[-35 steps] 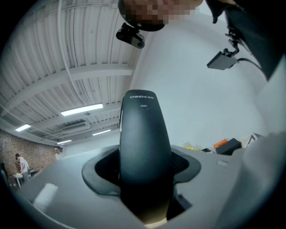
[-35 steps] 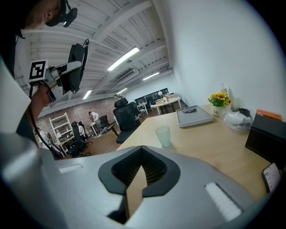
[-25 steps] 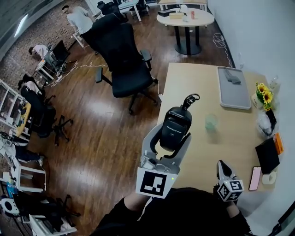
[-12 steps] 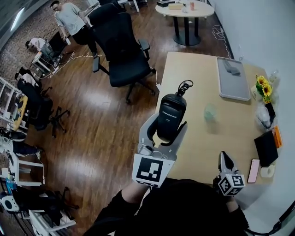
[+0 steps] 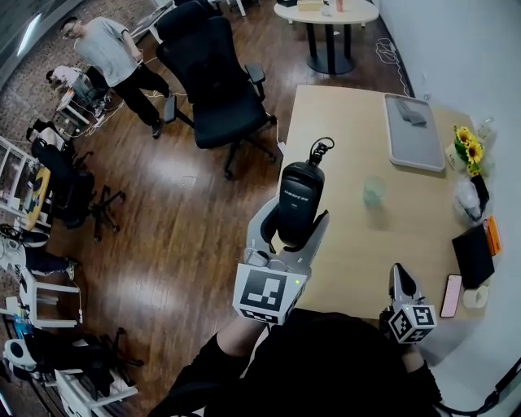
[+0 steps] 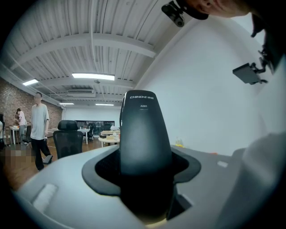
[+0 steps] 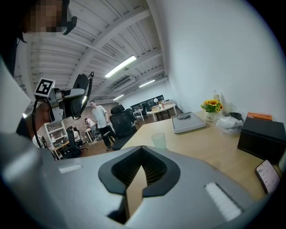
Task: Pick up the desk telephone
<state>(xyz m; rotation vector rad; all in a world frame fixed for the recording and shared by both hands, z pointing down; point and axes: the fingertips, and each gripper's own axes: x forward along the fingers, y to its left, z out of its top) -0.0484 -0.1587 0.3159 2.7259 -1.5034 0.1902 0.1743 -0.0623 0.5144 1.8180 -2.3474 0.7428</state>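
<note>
Desk telephone point(image 5: 299, 199), smooth tapered blk plastic, clamped in L gripper point(image 5: 294, 231).

Two grippers point(image 5: 295, 224) point(image 5: 398, 275), one desk telephone point(image 5: 299, 199), one cup point(image 5: 374, 190), one tray point(image 5: 413, 134).

An open-plan office was indicated by a black swivel chair point(image 5: 216, 77), a round meeting table point(image 5: 326, 11), wood flooring point(image 5: 187, 212) and ceiling strip lights point(image 6: 93, 76).
</note>
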